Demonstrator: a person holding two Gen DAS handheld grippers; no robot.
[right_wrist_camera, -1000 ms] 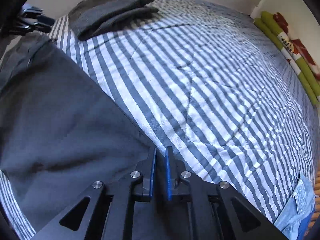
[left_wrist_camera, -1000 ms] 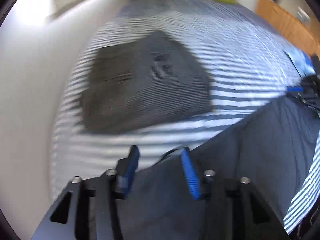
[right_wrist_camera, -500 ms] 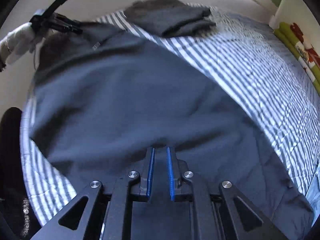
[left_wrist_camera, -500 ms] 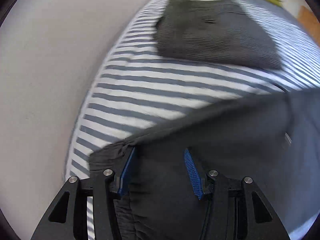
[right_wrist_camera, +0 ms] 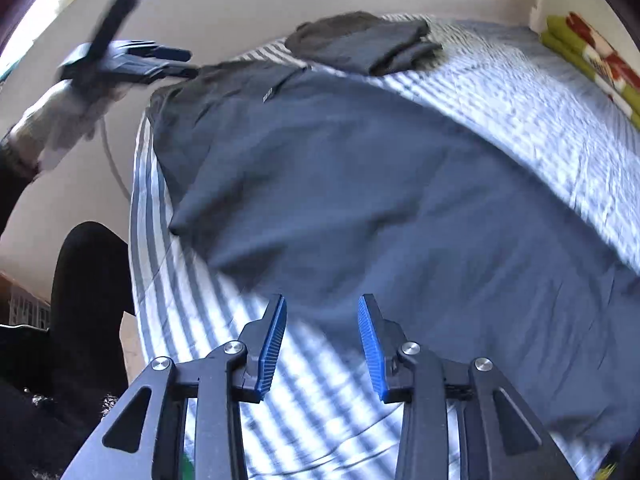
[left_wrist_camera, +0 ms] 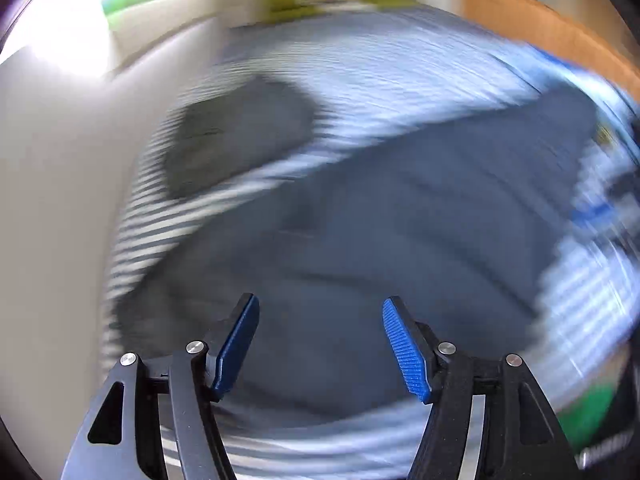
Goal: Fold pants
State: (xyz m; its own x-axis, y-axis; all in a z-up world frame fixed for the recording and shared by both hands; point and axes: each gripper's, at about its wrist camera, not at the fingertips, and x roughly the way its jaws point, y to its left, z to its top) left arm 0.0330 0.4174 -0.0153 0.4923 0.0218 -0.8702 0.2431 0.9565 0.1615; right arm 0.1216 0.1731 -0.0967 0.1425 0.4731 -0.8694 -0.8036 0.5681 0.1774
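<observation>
Dark grey-blue pants (right_wrist_camera: 360,184) lie spread flat across the striped bed sheet (right_wrist_camera: 520,92). My right gripper (right_wrist_camera: 322,300) hovers at their near edge, its jaws opening, only sheet and the cloth's edge showing between the blue pads. In the blurred left wrist view the pants (left_wrist_camera: 400,220) fill the middle. My left gripper (left_wrist_camera: 320,300) hangs above them with jaws opening wide and nothing gripped. The right wrist view also shows the left gripper (right_wrist_camera: 120,52) at the far left, off the pants' waist end, held by a white-gloved hand (right_wrist_camera: 60,120).
A folded dark grey garment (right_wrist_camera: 360,40) (left_wrist_camera: 236,132) sits on the bed beyond the pants. Green patterned bedding (right_wrist_camera: 592,52) lies at the bed's far end. A person's dark-clad leg (right_wrist_camera: 88,280) stands by the bed's left edge. Pale wall and floor (left_wrist_camera: 52,200) border the bed.
Both grippers have let go of the pants, which now rest flat on the sheet. The right jaws went from shut on cloth to apart. The left gripper widened and swung off the waist.
</observation>
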